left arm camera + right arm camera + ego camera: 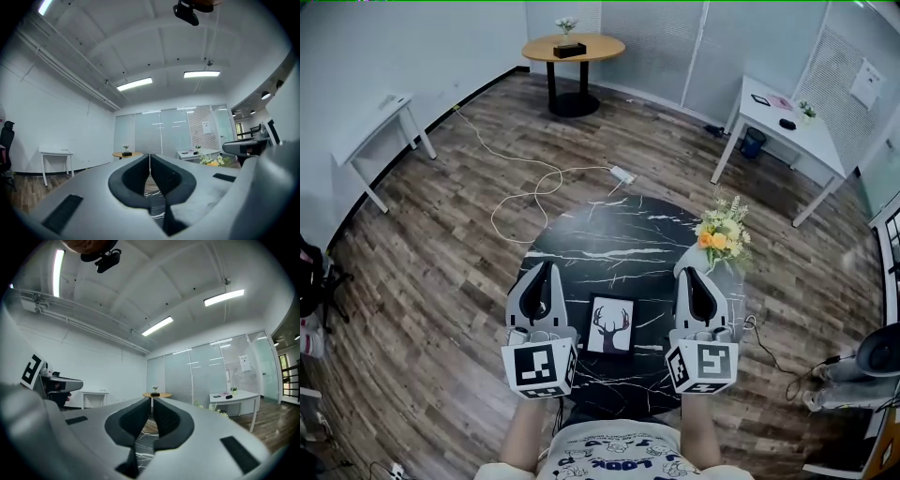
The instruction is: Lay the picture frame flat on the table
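Noted picture frame (611, 326) apparently lying flat, face up, on the dark marbled desk (609, 234), between the two claws and touching neither. Saw left claw (546, 270) and right claw (703, 277) both clenched on nothing, pointing level on either side of the frame. Judged the laying-down step as done; next calls only for drawing away clear of the frame and of the flowers (722, 234) near the right claw.

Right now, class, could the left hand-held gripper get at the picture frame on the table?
Probably yes. The picture frame lies just beside the left hand-held gripper on the table, with nothing between them; its jaws are shut and must open first.
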### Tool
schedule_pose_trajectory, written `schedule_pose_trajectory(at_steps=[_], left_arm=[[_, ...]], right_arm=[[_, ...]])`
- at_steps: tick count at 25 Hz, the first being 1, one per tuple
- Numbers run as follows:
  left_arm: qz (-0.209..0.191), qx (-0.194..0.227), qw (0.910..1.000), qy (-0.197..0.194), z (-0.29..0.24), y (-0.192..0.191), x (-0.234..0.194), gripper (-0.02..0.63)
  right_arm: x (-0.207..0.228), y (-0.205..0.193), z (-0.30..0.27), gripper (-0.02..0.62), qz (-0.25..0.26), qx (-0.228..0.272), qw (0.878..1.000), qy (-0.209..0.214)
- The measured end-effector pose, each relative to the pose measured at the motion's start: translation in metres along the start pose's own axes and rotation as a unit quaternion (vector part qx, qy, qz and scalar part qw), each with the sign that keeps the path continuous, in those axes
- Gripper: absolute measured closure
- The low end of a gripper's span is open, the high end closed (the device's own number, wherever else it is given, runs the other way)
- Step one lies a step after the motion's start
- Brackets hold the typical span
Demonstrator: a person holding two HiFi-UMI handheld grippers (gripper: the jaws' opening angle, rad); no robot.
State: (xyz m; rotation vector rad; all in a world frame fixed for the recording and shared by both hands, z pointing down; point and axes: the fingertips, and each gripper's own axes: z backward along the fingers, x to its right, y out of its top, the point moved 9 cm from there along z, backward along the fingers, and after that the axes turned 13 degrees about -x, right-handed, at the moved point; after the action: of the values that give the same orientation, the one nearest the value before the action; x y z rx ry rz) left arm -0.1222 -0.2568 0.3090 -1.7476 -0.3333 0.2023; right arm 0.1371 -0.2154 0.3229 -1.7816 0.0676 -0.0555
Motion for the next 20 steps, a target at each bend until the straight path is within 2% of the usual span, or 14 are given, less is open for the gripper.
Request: schedule_pose_trajectory(at_steps=[7, 20], left_arm=[[-0.014, 0.012, 0.9998, 0.013, 0.006, 0.001, 0.001, 0.577], [0.003, 0.004, 0.9999, 0.013, 0.009, -0.001, -0.002, 0.578]], right_arm=[[0.005, -0.001, 0.003, 0.551, -0.006, 0.002, 1.0, -0.004], [0.011, -0.002, 0.006, 0.557, -0.015, 0.004, 1.0, -0.012]])
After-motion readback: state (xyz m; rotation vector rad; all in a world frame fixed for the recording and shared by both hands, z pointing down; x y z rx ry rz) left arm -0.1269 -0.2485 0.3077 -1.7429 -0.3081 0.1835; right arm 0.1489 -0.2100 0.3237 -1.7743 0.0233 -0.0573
